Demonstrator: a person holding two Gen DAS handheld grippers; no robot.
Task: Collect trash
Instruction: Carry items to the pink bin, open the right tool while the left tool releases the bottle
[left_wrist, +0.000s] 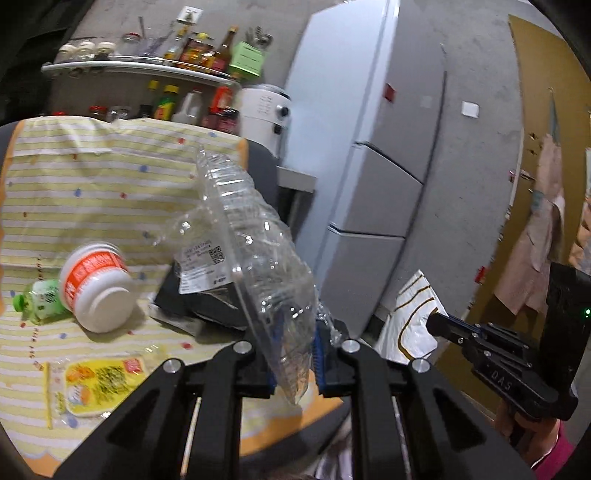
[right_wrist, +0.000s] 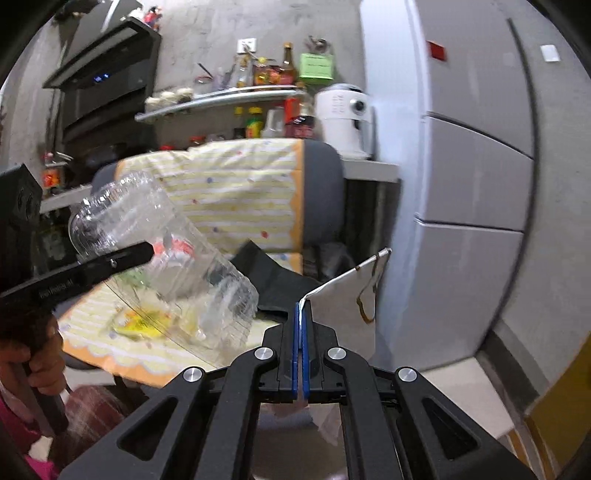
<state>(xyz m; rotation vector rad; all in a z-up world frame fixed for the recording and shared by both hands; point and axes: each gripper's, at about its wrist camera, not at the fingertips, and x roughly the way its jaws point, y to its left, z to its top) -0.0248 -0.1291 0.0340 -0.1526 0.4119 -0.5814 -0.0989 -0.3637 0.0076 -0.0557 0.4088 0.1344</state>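
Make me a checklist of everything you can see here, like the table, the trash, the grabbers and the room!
Surface: yellow striped tablecloth covers the table.
Job's things: clear crumpled plastic container lifted off the table; white paper bag with brown handles held open-side up.
Clutter: white jar with red label lying on its side, green plastic bottle, yellow snack wrapper, black tray.
Grippers: left gripper clamps the container; right gripper pinches the bag's edge.
Cables: nothing seen.
Surroundings: grey refrigerator, sauce-bottle shelf, white appliance.
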